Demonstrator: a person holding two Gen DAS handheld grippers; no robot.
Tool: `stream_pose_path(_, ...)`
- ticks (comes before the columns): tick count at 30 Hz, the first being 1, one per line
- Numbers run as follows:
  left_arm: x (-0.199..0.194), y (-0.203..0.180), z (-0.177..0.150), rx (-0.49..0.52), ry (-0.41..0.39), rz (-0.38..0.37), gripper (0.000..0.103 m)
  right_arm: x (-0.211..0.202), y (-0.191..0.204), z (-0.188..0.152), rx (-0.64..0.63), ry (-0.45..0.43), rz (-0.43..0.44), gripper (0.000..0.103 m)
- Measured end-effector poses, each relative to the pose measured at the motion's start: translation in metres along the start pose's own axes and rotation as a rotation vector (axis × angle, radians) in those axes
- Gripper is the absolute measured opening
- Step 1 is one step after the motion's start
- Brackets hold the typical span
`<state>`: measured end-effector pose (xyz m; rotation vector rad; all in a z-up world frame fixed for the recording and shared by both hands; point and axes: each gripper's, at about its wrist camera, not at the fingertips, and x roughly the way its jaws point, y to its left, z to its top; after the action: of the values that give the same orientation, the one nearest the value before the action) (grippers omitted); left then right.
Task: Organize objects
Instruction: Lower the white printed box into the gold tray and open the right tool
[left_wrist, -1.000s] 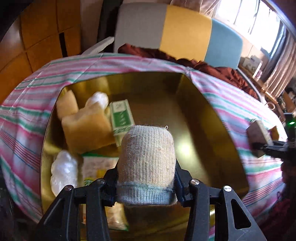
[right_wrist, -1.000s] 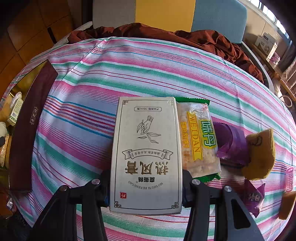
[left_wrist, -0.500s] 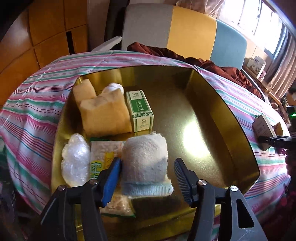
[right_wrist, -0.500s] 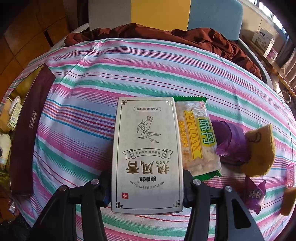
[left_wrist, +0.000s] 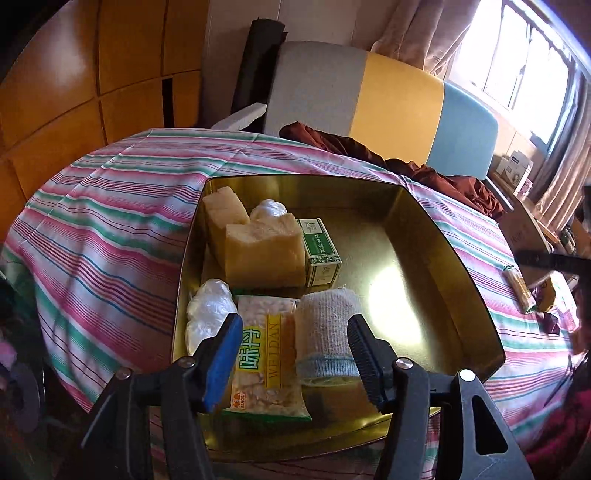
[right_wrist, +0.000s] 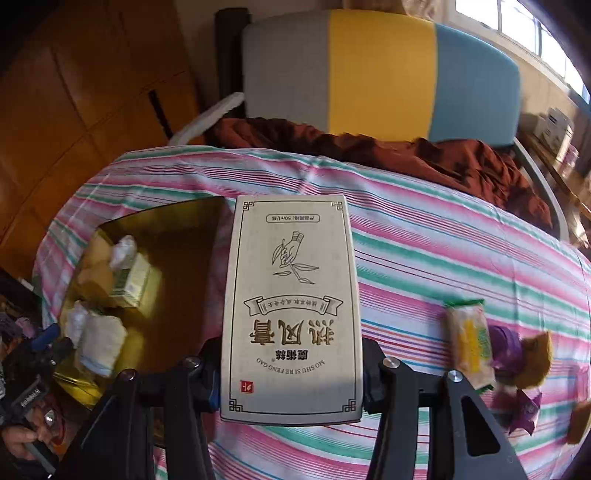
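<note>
On the left of the striped tablecloth (left_wrist: 110, 236) sits the gold tin (left_wrist: 436, 236), its left half already packed: 2 yellow sponges (left_wrist: 266, 254) at the back with a small green box (left_wrist: 320, 251) just beside them, and in front a white plastic wad (left_wrist: 208, 314), a snack packet (left_wrist: 266, 350) and a rolled cloth (left_wrist: 325, 332) side by side. The left gripper (left_wrist: 295, 354) hangs above the roll with its jaws apart, the pads clear of the cloth on both sides, so the roll lies free in the tin.

To the right, the right gripper (right_wrist: 291, 369) is clamped on the near end of a flat grey box (right_wrist: 291, 306), held off the table and pointing toward the tin's far right edge. On the cloth well to its right lie a second snack packet (right_wrist: 471, 347), a purple wrapper (right_wrist: 504, 347) and another sponge (right_wrist: 535, 358).

The step in hand looks like carrying the box into the tin. The bare right half offers the room, so I would lay it flat there, long side along the wall, low before letting go, with the left tool drawn aside first to avoid a knock
</note>
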<state>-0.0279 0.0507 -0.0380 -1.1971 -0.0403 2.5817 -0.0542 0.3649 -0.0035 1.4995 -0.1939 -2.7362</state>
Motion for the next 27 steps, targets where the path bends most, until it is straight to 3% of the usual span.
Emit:
stream_pose_path(7,-0.010,0.009,-0.002,-0.014,-0.030,0.000,0.060,0.052,0.093,0.026,-0.085,0.094,0.085,0.052)
stream_pose_path(10,-0.014,0.015,-0.003,-0.022,-0.037,0.001,0.061,0.084,0.114,0.029,-0.092,0.146,0.058,0.052)
stream_pose_path(20,-0.012,0.039,-0.011,-0.079,-0.026,0.007,0.061,0.138,0.138,0.040,-0.064,0.214,-0.010,0.052)
stream_pose_path(27,-0.011,0.040,-0.014,-0.081,-0.019,0.005,0.061,0.152,0.144,0.044,-0.013,0.233,0.045,0.052)
